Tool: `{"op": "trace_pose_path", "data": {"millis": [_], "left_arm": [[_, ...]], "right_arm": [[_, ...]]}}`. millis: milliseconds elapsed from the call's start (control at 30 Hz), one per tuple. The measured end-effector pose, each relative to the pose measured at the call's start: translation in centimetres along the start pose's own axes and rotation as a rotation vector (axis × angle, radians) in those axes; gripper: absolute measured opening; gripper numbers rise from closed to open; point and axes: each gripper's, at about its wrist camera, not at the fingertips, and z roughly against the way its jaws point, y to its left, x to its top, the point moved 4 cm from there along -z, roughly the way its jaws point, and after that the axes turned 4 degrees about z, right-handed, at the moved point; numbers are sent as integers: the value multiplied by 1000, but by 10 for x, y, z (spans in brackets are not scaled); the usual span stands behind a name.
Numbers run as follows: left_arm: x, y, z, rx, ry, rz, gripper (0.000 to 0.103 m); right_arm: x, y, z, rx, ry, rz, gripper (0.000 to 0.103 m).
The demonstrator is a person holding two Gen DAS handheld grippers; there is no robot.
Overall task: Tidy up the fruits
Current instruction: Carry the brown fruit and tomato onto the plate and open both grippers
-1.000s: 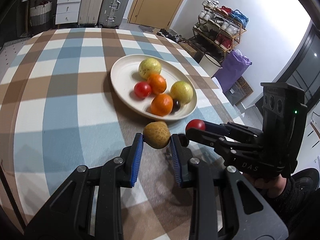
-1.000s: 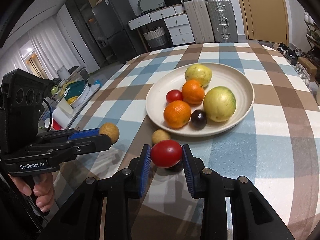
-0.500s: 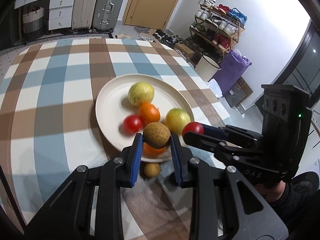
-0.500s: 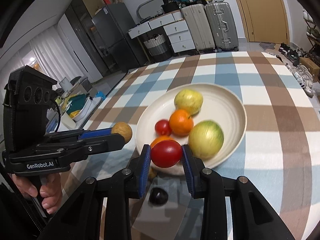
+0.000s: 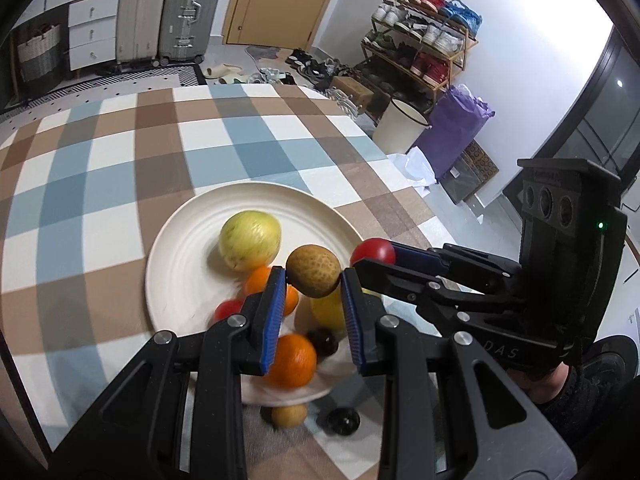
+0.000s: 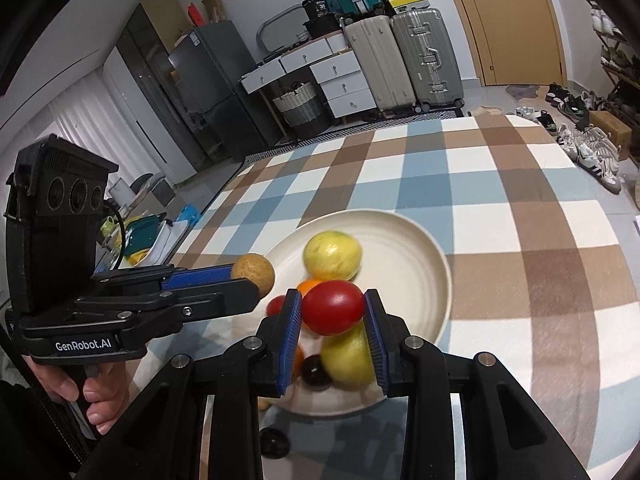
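Note:
My left gripper [image 5: 313,278] is shut on a round brown fruit [image 5: 313,270] and holds it above the cream plate [image 5: 172,248]. My right gripper [image 6: 331,308] is shut on a red tomato [image 6: 332,306], also above the plate [image 6: 412,256]. The plate holds two yellow-green fruits [image 5: 250,238], two oranges [image 5: 292,360], a small red tomato [image 5: 226,309] and a dark fruit [image 5: 322,340]. On the cloth by the plate's near rim lie a small brown fruit [image 5: 289,414] and a dark round fruit [image 5: 343,420].
The table has a blue, brown and white checked cloth [image 5: 100,168]. Suitcases [image 5: 168,12], a drawer unit and a shoe rack [image 5: 420,40] stand on the floor beyond the table. The table's right edge is near the plate.
Both grippers have risen and moved forward over the plate with their fruits. The small brown fruit and the dark fruit on the cloth are now below and behind the fingers.

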Motion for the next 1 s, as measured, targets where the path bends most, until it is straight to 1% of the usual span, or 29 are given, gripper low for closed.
{"op": "trace_pose_path", "data": {"millis": [233,600,700,767,933,967,1000], "left_arm": [[12,-7,-32,-11,46,-19,25],[16,-7,-64,-13,98,-30,25],[16,-7,-68,-8,103,-33,25],[16,-7,-69,-7,102,-37,25],[17,-9,-65,-1,95,-46,25],[17,-9,-63,0,93,-44,25],[17,-9,-61,-2,90,-40,25]], "right_arm": [[11,-25,-7,0,-5,-38,32],[18,-49,-28,20,15,-98,32],[19,-49,-33,15,20,-86,32],[18,-48,-35,27,23,-83,32],[18,-49,-34,27,15,-102,33],[18,-49,-32,29,10,-107,36],[19,-48,-30,28,5,-110,41]]}}
